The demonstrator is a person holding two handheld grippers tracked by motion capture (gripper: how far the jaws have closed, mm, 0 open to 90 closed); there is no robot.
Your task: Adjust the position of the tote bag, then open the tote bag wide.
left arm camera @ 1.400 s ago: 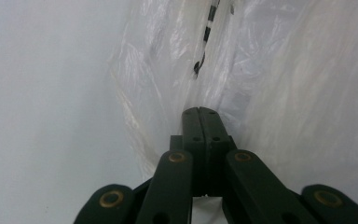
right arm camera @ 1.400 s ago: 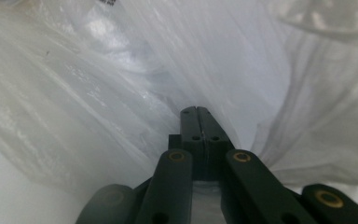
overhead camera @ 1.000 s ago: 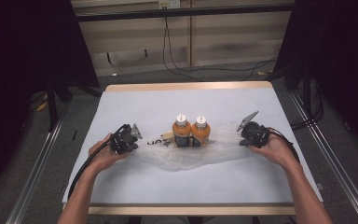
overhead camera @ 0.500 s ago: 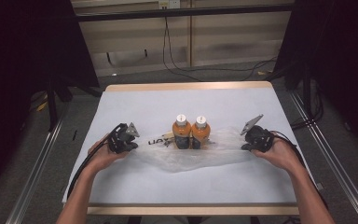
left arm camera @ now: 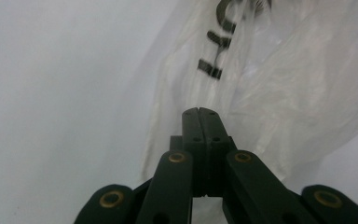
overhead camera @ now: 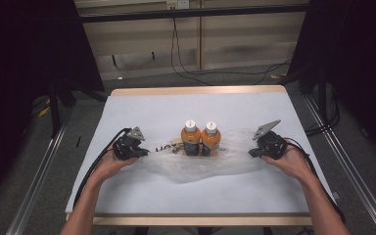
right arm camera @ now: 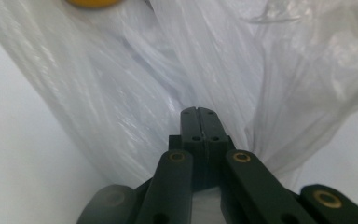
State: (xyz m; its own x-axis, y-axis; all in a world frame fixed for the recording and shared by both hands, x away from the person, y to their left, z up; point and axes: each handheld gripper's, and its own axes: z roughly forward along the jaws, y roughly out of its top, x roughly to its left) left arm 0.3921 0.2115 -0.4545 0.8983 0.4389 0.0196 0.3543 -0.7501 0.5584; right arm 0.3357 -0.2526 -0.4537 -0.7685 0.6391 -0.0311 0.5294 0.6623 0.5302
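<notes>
High view takes in the whole table: a clear plastic bag lies spread across the white surface with two orange bottles standing upright side by side on or in it, touching each other, between the left gripper and the right gripper. Each gripper sits at one end of the bag, fingertips pointing inward toward the bottles, which stand well beyond both sets of tips. That view is too far off to show how the jaws stand. Left gripper view settles it for the left gripper: its two black fingers are pressed together, with crinkled film rising just past and to the right of the tips; whether film is caught between them I cannot tell. Black printed letters on the bag sit above the tips, and bare table lies to their left. Right gripper view shows the right gripper likewise with fingers pressed together, gathered folds of the plastic bag fanning out directly ahead, and an orange bottle base at the top edge beyond the tips. Bare white table lies open on both outer sides of the fingers, and a wide strip is open beyond the bottles and on the near side up to the wooden edge.
</notes>
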